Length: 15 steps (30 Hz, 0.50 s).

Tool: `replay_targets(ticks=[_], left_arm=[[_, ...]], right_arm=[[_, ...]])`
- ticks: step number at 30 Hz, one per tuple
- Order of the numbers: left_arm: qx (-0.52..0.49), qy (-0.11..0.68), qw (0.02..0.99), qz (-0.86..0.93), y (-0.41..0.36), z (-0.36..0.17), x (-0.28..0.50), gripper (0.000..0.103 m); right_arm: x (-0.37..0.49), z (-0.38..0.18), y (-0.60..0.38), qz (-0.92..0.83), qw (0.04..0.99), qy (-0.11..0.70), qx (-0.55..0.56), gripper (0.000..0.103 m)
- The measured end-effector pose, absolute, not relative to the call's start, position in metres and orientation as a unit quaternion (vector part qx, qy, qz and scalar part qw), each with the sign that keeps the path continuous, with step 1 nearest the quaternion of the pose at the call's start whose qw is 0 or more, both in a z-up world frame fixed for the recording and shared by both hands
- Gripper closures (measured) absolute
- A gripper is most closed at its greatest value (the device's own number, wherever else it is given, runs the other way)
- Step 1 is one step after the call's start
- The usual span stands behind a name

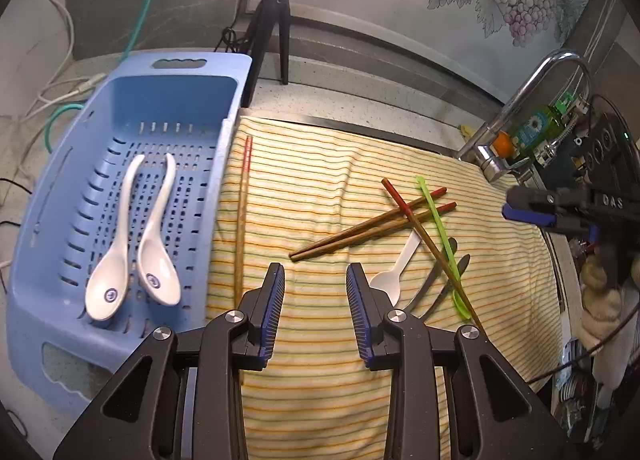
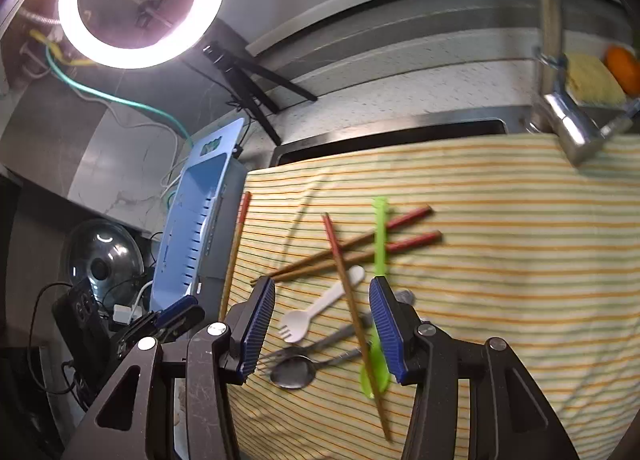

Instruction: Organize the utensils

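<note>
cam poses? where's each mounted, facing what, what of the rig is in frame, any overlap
Left wrist: on the left claw, angled down at the striped cloth and blue basket holding two white spoons; its own open fingers show, plus the right claw at the right edge.
Right wrist: on the right claw, angled down at the utensil pile; own open fingers, left claw at lower left.
Shared: cloth, basket, chopsticks, green spoon, white fork.

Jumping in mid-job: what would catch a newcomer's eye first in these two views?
Probably the blue basket left of the striped cloth, with two white ceramic spoons lying in it. Next, the tangle on the cloth: crossed chopsticks, a green stick-like utensil, a white plastic fork. The glaring ring light hangs behind.
</note>
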<state>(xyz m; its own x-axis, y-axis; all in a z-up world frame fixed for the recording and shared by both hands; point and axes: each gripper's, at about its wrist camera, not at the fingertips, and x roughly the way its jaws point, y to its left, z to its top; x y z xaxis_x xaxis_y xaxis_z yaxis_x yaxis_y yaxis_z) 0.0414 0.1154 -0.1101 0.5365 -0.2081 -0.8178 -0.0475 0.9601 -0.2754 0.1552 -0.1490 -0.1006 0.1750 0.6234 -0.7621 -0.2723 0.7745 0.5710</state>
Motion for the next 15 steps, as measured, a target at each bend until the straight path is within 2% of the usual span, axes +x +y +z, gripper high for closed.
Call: replay_targets(ticks=[15], left_arm=[[-0.088,0.508,0.856,0.037,0.103,-0.129,0.073,0.073]], right_arm=[[0.145,-0.106,-0.167,0.328,0.733,0.566,0.186,0.058]])
